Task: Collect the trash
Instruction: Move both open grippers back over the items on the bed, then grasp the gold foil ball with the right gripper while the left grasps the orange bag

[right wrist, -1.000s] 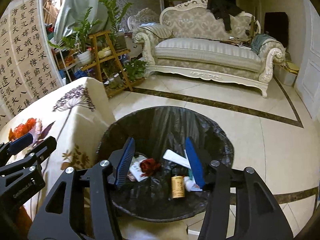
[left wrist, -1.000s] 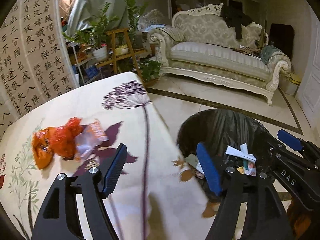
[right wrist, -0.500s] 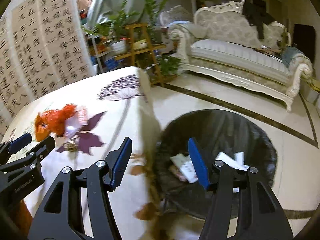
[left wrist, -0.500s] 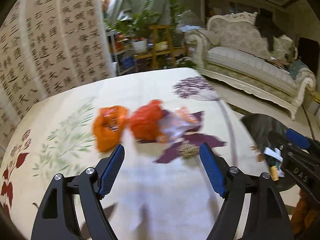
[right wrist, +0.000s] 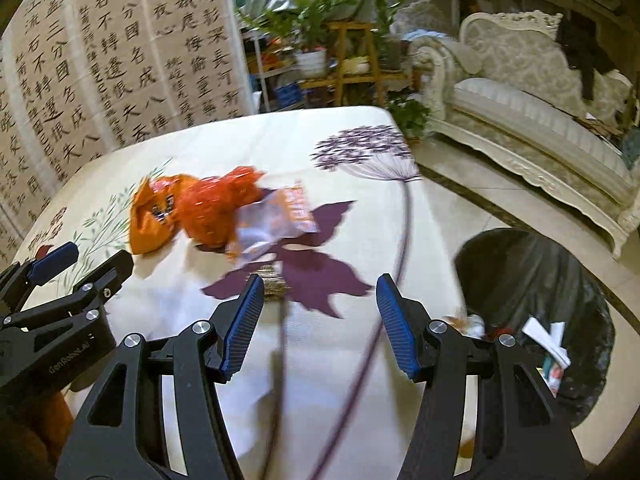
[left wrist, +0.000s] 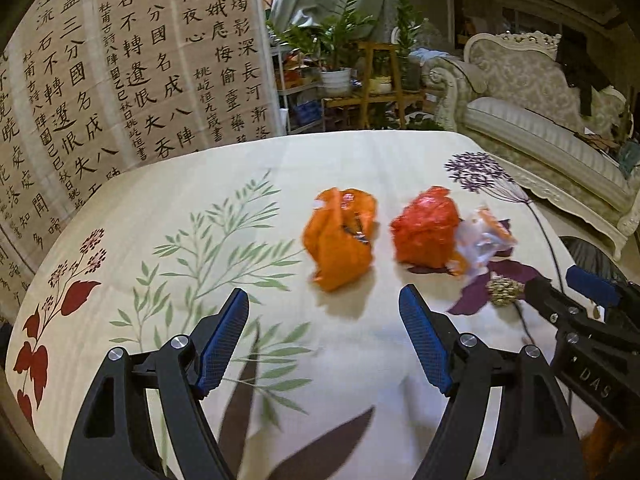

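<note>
Left hand-held gripper: released and empty, jaws spread wide, hovering over the near part of the tabletop, aimed at the wrappers.
Orange wrapper: leftmost piece of trash, crumpled, mid-tabletop, straight ahead of the left jaws and apart from them.
Red wrapper: just right of the orange one, a narrow gap between them in the left wrist view; overlapping in the right wrist view.
Clear-and-orange wrapper: touching the red wrapper's right side, toward the right edge of the tabletop.
Small gold-brown scrap: lying on the printed purple leaf, nearer the front edge than the wrappers; identity too blurred to tell.
Right hand-held gripper: released, jaws moderately apart, nothing between them, over the right part of the tabletop beside the scrap.
Trash bin: black-lined, on the floor past the right edge of the tabletop, already holding paper and packaging.
Risk, grasp: likely to pinch only a thin fold of crinkled film, letting a wrapper slip free on the way to the bin.
Risk, neighbours: closing on the red wrapper could drag or flick the touching clear one off the right edge.
Risk, crowding: both tools converging on one small cluster may knock together.
Change from a second ago: both views then looked at the bin; now swung left onto the tabletop, left jaws slightly wider.
</note>
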`<state>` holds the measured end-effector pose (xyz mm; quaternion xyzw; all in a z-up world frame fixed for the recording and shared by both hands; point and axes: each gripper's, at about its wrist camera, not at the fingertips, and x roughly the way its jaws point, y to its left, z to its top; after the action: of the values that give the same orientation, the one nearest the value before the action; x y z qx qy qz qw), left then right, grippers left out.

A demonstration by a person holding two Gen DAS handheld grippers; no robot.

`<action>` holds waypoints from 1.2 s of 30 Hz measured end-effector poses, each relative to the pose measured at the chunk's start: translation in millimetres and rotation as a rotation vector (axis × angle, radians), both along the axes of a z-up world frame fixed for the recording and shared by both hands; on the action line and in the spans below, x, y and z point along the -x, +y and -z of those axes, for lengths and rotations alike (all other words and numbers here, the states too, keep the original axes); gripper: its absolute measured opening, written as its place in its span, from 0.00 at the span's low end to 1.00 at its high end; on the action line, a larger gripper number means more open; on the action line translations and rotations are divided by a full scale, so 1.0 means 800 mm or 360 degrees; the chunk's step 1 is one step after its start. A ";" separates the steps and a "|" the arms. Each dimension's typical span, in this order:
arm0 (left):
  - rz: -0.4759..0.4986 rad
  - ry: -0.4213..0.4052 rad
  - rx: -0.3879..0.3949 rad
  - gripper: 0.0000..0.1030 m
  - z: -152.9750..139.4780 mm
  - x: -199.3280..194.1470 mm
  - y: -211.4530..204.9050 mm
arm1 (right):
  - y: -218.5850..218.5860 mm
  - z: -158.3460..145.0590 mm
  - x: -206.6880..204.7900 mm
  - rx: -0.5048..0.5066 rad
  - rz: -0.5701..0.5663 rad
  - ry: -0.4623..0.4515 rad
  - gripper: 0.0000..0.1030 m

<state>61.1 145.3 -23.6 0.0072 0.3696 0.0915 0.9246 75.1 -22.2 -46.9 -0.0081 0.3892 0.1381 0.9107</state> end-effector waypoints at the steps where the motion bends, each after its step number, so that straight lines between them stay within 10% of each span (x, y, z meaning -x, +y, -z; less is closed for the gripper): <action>1: -0.0007 0.0000 0.0001 0.73 0.000 -0.001 0.004 | 0.006 0.001 -0.002 0.0008 -0.0014 0.0011 0.55; 11: -0.0017 0.0023 0.0041 0.73 0.005 -0.013 0.025 | 0.039 0.017 -0.020 0.0068 -0.0085 0.0129 0.24; 29: 0.0055 0.0072 0.0145 0.73 0.007 -0.064 0.033 | -0.017 0.003 -0.031 0.0053 0.0092 0.0035 0.21; 36: 0.0138 0.0120 0.0102 0.38 0.015 -0.074 0.026 | -0.030 0.010 -0.044 0.0038 0.0134 0.0053 0.21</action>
<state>120.2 166.4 -35.8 -0.0030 0.4063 0.0391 0.9129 110.0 -46.3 -55.0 -0.0003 0.4059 0.0952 0.9090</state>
